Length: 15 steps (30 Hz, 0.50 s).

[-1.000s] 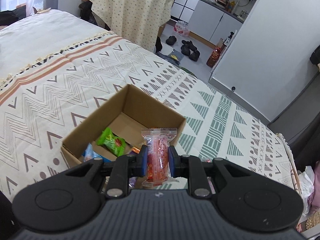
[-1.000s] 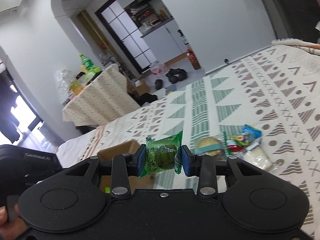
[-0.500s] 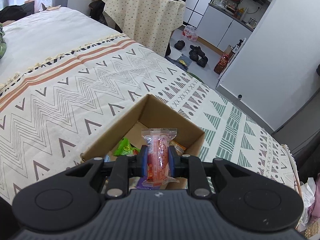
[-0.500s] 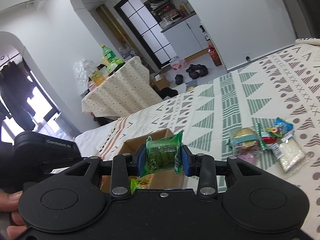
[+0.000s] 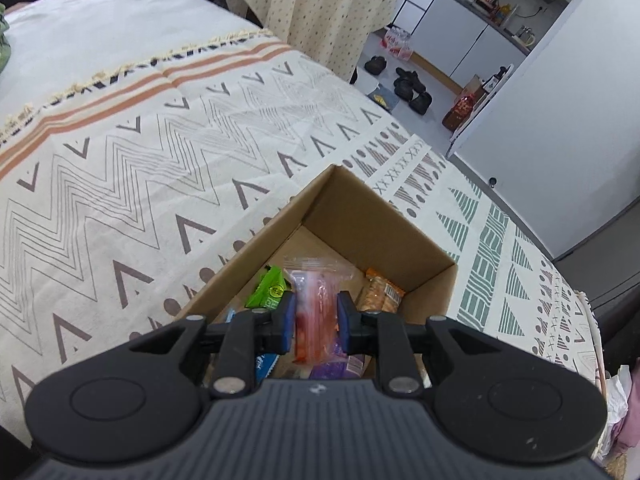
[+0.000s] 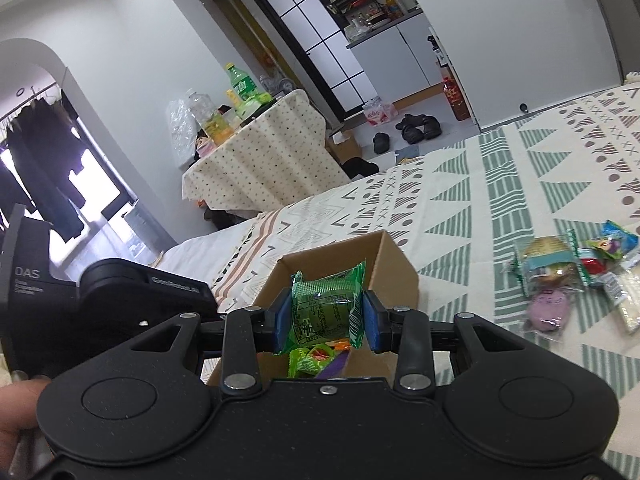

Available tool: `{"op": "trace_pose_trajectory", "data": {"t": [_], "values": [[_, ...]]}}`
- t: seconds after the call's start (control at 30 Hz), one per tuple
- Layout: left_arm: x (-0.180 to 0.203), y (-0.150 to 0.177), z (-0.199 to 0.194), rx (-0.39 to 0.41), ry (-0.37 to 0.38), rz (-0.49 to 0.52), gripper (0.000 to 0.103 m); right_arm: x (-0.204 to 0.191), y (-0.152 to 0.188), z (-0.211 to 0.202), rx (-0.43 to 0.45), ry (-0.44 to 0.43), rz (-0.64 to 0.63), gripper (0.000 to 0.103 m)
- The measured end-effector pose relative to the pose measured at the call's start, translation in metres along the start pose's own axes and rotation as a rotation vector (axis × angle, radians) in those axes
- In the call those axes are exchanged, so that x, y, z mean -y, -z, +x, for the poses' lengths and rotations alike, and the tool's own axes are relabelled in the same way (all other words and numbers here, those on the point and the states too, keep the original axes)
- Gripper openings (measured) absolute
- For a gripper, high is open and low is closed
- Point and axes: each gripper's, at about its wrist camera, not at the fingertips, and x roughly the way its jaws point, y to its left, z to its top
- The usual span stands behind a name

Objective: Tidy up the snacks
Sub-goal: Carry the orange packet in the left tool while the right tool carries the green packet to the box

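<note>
Bedspread point(image 5: 168, 168), patterned: cardboard box point(image 5: 360, 216) holding snacks. Left gripper point(image 5: 316, 320) jaws pinch red-orange packet point(image 5: 316, 304) above box; right gripper point(image 6: 325, 320) jaws pinch green packet point(image 6: 326, 308) likewise. Loose snacks point(image 6: 568, 272) far right.

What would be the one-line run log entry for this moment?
left tool: holds red packet | right tool: holds green packet | both above box

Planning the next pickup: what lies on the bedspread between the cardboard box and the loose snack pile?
In the right wrist view, only bare patterned bedspread lies between the cardboard box and the snack pile.
</note>
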Motion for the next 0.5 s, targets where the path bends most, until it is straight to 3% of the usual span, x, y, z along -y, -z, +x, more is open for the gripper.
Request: {"op": "trace_pose_trajectory", "data": {"t": [0.37, 0.5], "values": [[-0.010, -0.012, -0.007, -0.009, -0.029, 0.015, 0.051, -0.017, -0.004, 0.023, 0.006, -0.022, -0.019, 0.036], [-0.010, -0.010, -0.014, -0.007, -0.041, 0.022, 0.054, -0.024, -0.005, 0.021, 0.028, 0.000, -0.054, 0.048]]}}
